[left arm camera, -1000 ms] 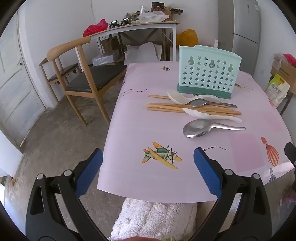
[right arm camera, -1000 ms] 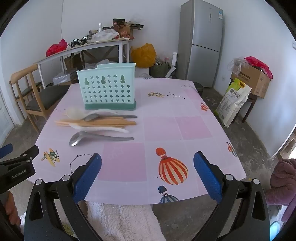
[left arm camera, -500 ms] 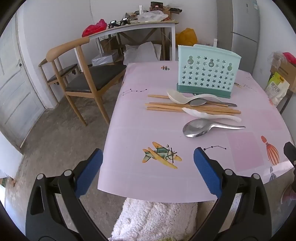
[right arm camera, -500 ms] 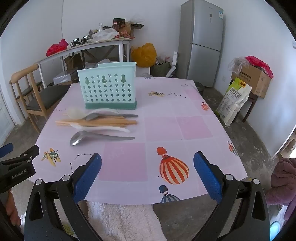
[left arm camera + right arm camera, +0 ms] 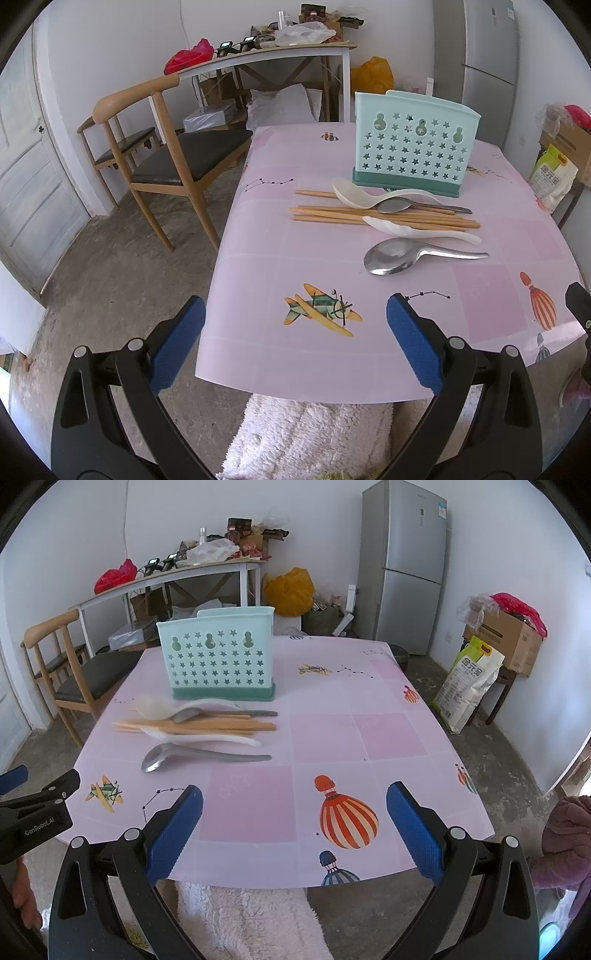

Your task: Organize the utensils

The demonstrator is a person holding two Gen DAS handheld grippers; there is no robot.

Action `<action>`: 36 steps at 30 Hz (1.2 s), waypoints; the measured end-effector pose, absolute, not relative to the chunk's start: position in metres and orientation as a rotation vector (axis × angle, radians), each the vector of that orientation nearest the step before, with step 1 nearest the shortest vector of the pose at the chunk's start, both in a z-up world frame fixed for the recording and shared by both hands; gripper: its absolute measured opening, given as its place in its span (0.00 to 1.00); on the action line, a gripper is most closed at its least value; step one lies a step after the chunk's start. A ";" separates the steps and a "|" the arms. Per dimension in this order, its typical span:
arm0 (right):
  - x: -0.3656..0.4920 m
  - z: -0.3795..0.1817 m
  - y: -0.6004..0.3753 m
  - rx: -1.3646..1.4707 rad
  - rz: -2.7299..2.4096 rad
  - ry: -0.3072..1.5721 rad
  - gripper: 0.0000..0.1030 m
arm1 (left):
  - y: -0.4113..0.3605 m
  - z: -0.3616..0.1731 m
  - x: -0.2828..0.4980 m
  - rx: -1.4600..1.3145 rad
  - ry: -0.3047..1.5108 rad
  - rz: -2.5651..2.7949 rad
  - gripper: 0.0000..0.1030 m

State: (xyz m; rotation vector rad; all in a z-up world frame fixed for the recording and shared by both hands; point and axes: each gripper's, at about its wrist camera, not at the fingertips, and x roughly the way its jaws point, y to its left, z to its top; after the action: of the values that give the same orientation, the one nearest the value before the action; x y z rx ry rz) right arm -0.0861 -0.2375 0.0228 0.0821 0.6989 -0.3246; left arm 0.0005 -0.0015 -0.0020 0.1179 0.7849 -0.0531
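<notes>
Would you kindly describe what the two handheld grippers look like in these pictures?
Both the left gripper and right gripper have black plastic frames with silver rivets and textured blue pads on the jaws. The right view shows white "GenRobot.AI" lettering on the left gripper's body. A fluffy pink sleeve is visible.

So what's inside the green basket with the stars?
Through the star holes of the green basket only light and dark patches show, and nothing sticks out above its rim. Its front wall hides the bottom. The spoons and chopsticks lie on the table in front of it.
</notes>
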 end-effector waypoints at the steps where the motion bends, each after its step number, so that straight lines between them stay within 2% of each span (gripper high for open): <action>1: -0.086 0.022 -0.237 0.081 -0.324 0.698 0.94 | -0.001 -0.002 0.000 0.118 0.784 -0.053 0.92; 36: -0.081 0.024 -0.233 0.076 -0.312 0.699 0.94 | 0.002 -0.002 0.002 0.135 0.794 -0.023 0.92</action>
State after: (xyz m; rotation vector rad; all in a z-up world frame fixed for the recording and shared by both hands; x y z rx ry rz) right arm -0.0814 -0.2330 0.0241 0.0761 0.6992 -0.3120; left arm 0.0017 0.0019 -0.0021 0.1354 0.7939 -0.0230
